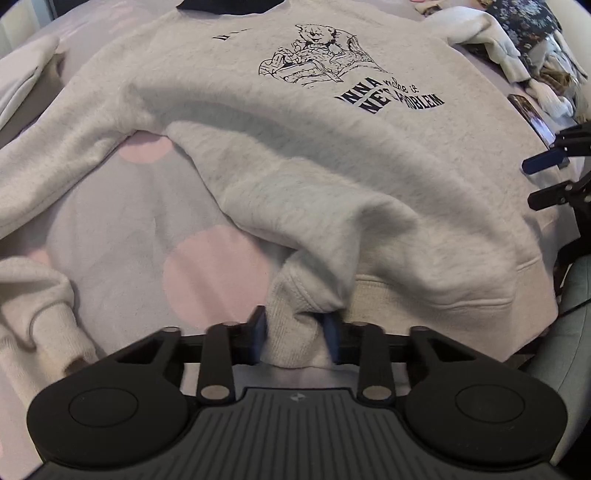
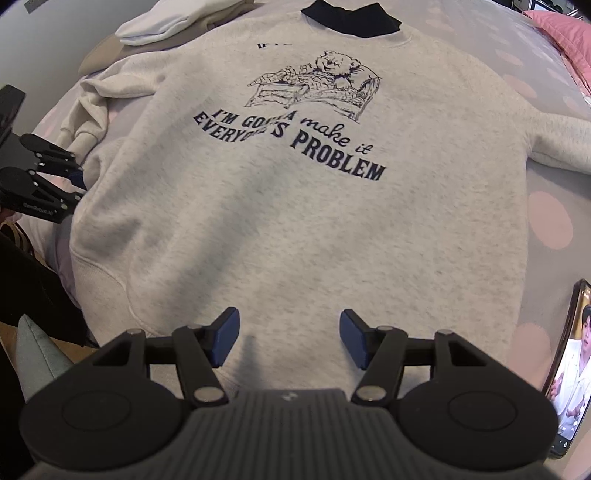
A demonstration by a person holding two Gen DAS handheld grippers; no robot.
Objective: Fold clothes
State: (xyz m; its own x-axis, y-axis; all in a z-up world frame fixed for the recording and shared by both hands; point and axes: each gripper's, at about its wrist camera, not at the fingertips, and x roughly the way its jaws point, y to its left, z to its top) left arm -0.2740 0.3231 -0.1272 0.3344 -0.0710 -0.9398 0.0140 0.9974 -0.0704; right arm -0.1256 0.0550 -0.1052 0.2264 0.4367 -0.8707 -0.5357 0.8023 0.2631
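Observation:
A light grey sweatshirt (image 1: pixel 332 155) with a bear drawing and dark lettering lies face up on a bedspread; it also fills the right wrist view (image 2: pixel 295 229). My left gripper (image 1: pixel 297 334) is shut on the ribbed hem corner (image 1: pixel 291 328), lifting it so the cloth bunches. My right gripper (image 2: pixel 288 336) is open and empty, just above the sweatshirt's lower body. The right gripper shows at the right edge of the left wrist view (image 1: pixel 550 177). The left gripper shows at the left edge of the right wrist view (image 2: pixel 70 181). One sleeve (image 1: pixel 66 162) stretches to the left.
The bedspread (image 1: pixel 129 236) is grey with pink dots. A phone (image 2: pixel 570 373) with a lit screen lies right of the sweatshirt. Other pale garments (image 1: pixel 33 302) lie at the left, a clothes pile (image 1: pixel 517 48) at the far right. A pink pillow (image 2: pixel 565 33) lies far right.

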